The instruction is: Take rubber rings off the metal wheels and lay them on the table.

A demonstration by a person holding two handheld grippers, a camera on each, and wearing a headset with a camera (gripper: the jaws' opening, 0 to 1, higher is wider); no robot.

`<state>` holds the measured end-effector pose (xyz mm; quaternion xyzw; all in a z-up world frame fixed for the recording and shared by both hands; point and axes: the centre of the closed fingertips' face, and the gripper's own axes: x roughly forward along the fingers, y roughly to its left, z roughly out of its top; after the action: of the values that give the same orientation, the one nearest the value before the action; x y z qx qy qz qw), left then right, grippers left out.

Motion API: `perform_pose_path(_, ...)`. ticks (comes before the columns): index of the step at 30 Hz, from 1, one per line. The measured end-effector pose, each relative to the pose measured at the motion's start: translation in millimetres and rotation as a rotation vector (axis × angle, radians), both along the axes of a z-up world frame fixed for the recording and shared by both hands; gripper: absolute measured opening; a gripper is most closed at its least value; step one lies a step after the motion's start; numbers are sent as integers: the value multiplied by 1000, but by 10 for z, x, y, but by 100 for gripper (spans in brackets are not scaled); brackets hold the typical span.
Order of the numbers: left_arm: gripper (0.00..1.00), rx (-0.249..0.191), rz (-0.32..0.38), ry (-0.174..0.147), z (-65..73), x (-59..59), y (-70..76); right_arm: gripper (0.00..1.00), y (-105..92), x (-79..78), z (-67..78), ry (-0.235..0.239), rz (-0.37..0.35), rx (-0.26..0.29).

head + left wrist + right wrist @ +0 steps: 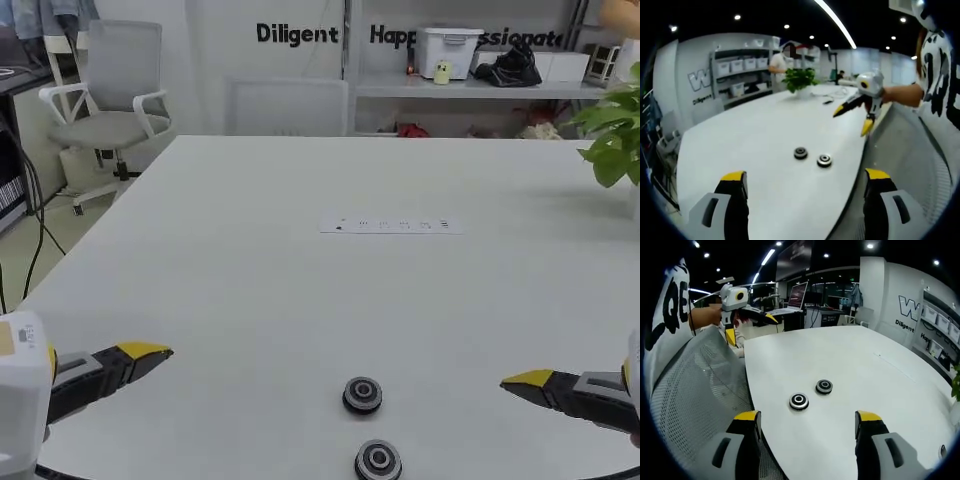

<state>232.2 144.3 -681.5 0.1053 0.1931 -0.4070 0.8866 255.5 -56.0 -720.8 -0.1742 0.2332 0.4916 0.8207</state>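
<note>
Two small metal wheels with black rubber rings lie flat on the white table [300, 280], close to its front edge. The farther wheel [362, 395] [800, 153] [824, 386] sits just behind the nearer wheel [378, 461] [824, 160] [798, 401]. My left gripper [142, 354] [805, 177] hovers open to the left of them, nothing between its yellow-tipped jaws. My right gripper [528, 381] [807, 416] stands open on their right, also holding nothing. Each gripper faces the wheels from its side; the right gripper [860, 112] and the left gripper [747, 315] each appear in the other's view.
A thin printed strip [392, 225] lies mid-table. A potted plant [612, 130] stands at the table's right end. An office chair [105, 95] is beyond the far left corner, shelves with boxes [450, 50] behind. A mesh chair back [695, 385] is at the front edge.
</note>
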Motion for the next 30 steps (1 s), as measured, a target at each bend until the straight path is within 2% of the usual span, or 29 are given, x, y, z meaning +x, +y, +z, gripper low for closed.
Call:
perform_pose_path(11, 98, 6, 3, -3, 9, -18, 16, 73, -13, -32, -54, -3, 10, -32)
perform_pose_path(26, 98, 17, -5, 6, -16, -57, 27, 74, -3, -85, -56, -5, 22, -46)
perform_pose_path(28, 98, 19, -5, -5, 0, -51, 28, 74, -5, -88, -58, -4, 21, -45)
perform_pose_path(30, 98, 17, -6, -4, 7, -51, 25, 73, -11, -90, -55, -4, 18, -44)
